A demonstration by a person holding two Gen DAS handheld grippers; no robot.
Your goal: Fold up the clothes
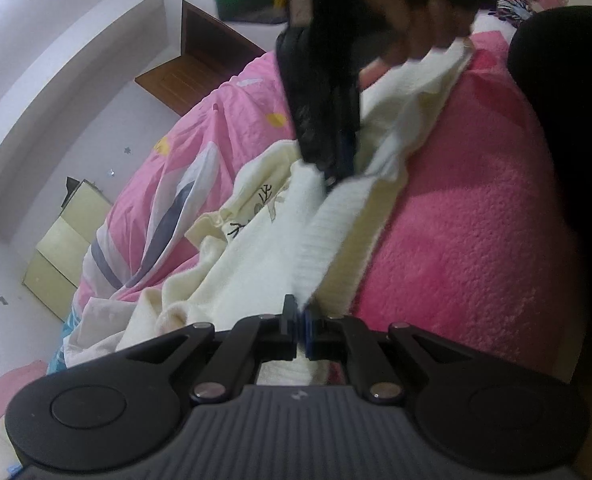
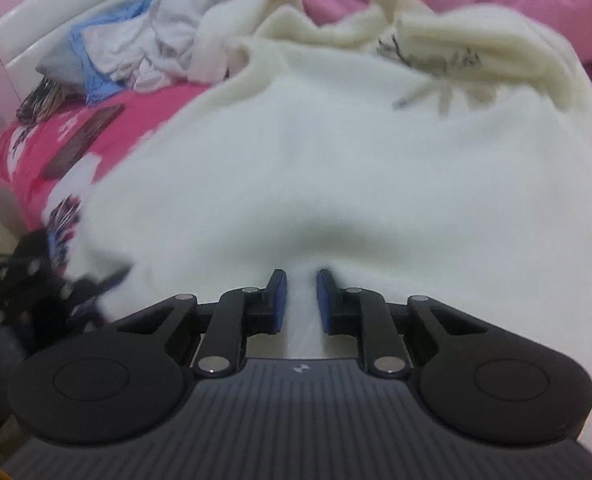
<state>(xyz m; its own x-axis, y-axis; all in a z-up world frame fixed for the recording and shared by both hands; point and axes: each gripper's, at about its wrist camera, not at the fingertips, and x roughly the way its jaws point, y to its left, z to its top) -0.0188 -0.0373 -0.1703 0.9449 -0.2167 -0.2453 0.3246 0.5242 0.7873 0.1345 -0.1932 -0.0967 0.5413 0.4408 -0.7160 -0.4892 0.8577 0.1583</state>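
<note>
Cream knit sweater (image 1: 264, 256) sprawls on the bed (image 1: 467, 216), soft, floppy, light. Left hand-held gripper (image 1: 297, 320) pinches its ribbed hem (image 1: 327, 232) tight; right hand-held gripper (image 2: 300, 292) stands slightly spread over a fold of sweater. I'd grab hems or shoulders; mid-panel will sag.

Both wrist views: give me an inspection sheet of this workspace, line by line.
Surface: bed with pink fleece blanket and pink patterned sheet.
Job's things: cream sweater, crumpled, ribbed hem lifted.
Clutter: heap of other clothes at the bed's edge.
Grippers: left gripper shut on the sweater hem; right gripper open with sweater fabric between its fingers.
Cables: nothing seen.
Surroundings: wooden door, pale cabinet, white walls.
</note>
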